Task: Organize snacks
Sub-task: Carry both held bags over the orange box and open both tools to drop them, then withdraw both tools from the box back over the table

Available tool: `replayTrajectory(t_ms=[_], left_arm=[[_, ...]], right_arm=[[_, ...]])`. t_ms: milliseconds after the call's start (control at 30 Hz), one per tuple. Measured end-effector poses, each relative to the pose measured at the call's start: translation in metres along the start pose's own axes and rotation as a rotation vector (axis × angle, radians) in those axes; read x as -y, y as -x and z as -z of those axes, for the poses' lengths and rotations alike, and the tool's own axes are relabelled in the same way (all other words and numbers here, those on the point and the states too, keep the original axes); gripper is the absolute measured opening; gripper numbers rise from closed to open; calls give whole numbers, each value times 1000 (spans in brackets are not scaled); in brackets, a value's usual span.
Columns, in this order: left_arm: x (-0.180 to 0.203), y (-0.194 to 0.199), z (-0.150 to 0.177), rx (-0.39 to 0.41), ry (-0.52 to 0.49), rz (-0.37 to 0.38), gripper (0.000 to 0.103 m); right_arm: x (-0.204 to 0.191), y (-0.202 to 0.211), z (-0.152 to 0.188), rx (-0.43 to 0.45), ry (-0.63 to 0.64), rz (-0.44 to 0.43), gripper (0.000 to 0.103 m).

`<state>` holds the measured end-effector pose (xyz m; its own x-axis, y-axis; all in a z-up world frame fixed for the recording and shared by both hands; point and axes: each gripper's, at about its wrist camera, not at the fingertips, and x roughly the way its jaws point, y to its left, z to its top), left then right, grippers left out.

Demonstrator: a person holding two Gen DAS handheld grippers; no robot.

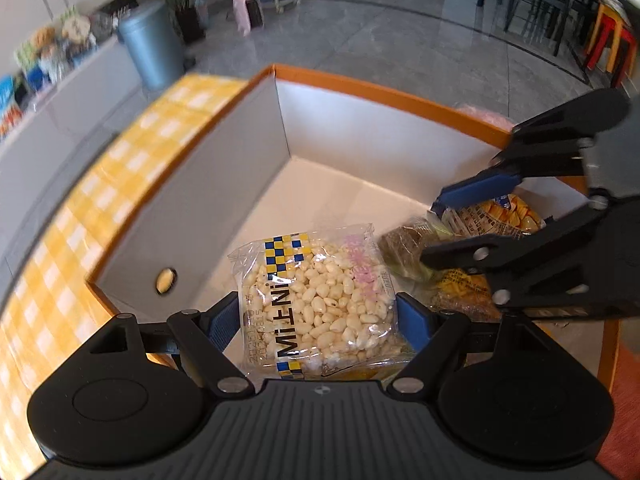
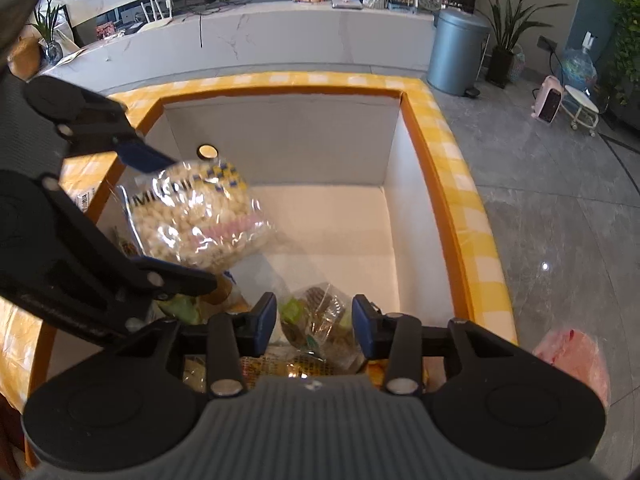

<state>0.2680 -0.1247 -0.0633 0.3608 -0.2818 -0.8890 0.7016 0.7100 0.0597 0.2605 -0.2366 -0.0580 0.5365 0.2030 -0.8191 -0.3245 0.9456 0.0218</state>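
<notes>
On the yellow-checked tabletop (image 2: pixel 464 184) stands a large open box (image 2: pixel 280 136) with orange edges and white inner walls, a round hole in its far wall in the right wrist view. Held above the box's left side, the left tool (image 1: pixel 318 316) pinches a clear puffed-rice snack packet (image 1: pixel 320 296) by its two long edges; the packet's long axis runs along the fingers, its printed top end pointing away from the tool toward the box's far corner. Low in the near part of the box lie other wrapped snacks, among them a brown biscuit packet (image 2: pixel 320 320). Over that one hovers the right tool (image 2: pixel 314 322), fingers spread to either side, not touching it
</notes>
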Motion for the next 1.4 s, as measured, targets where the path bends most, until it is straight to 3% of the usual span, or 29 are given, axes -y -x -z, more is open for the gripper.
replayTrajectory(t_ms=[267,500,1033,1267,1400], left_arm=[[7,-2,-5,-40,7,-23,95],[13,8,1,-12,-3,-34,98],[21,67,12,176,31,-57,100],[30,101,32,283,59,-125,100],[30,122,48,361,129,-158,99]], right_arm=[[0,17,0,72,36,71,49],[-2,23,-1,75,37,85,52],[-10,54,-2,125,23,118,60],[-24,75,5,178,17,136,60],[-39,88,14,236,12,161,60]])
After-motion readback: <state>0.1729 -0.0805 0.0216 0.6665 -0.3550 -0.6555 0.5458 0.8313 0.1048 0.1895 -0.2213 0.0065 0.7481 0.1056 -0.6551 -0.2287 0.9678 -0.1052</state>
